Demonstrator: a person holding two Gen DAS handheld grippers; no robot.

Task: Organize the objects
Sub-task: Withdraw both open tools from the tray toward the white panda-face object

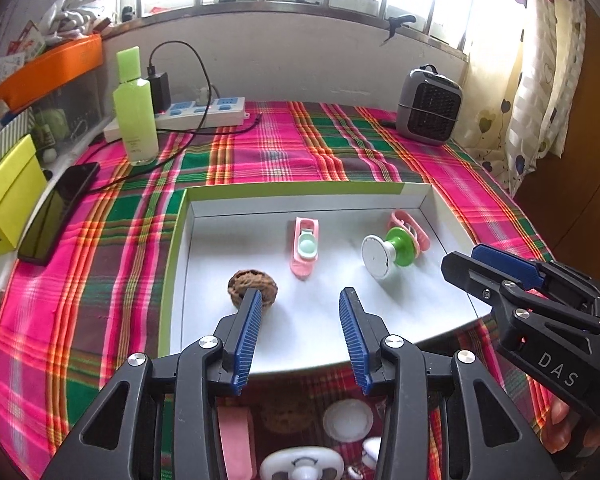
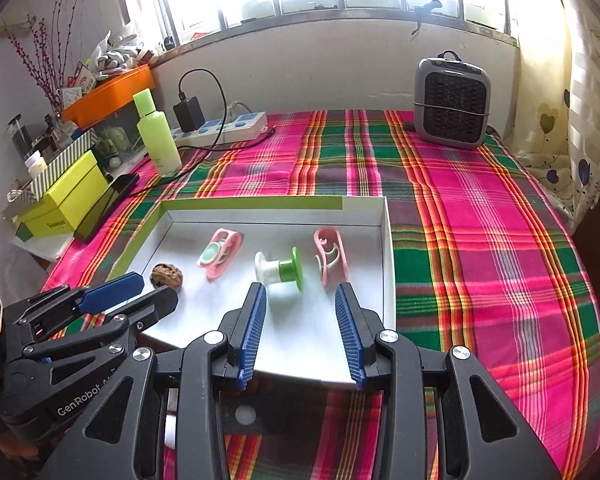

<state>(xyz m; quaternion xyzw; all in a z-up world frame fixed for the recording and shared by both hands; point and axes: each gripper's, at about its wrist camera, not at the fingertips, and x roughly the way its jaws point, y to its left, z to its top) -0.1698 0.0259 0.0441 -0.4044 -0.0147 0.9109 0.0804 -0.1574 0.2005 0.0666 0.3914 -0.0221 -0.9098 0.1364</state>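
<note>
Both grippers hover over the near edge of the white tray (image 1: 182,240), fingers spread and holding nothing. The walnut (image 1: 253,286) lies in the tray just beyond the left gripper (image 1: 300,300), at its left fingertip. The green-and-white spool (image 2: 280,269) lies just ahead of the right gripper (image 2: 301,294), with pink clips on either side.

- "DAS" in white capitals runs along the black body of the right gripper (image 1: 496,276), seen from the left wrist camera.
- "GenRobot" in white, followed by characters too blurred to read, sits on the black body of the left gripper (image 2: 140,292), seen from the right wrist camera.
- Dark print on the yellow box (image 2: 66,200) is illegible.
</note>
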